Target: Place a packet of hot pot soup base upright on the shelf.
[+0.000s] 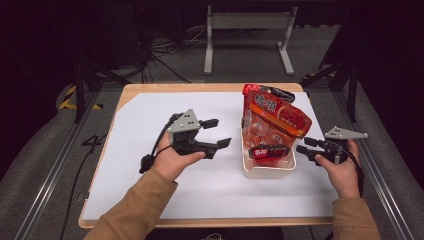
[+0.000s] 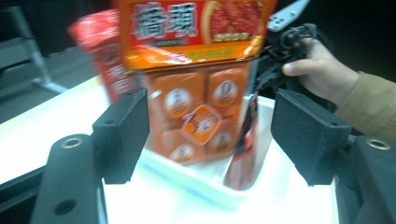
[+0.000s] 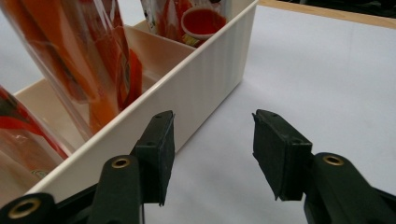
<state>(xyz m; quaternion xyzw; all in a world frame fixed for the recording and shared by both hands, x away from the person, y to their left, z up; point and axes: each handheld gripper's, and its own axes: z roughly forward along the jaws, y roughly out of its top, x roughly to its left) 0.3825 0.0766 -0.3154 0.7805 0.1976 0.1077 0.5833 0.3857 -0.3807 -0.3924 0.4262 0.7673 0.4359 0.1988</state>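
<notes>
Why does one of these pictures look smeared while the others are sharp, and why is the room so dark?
Left gripper view: the orange snack packet and white bin are smeared by motion blur, and the bright table sheet is washed out. Right gripper view: sharp, with the bin wall evenly lit. High view: the white sheet is brightly lit, the surrounding floor and background fall into darkness.

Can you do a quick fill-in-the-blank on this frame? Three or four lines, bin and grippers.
1. The snack packs stand in a ___ bin.
2. The left gripper has its jaws ___, with nothing between them.
3. The right gripper sits beside the bin, its jaws ___.
4. The bin rests on a white ___.

Missing words: white; open; open; sheet
</notes>
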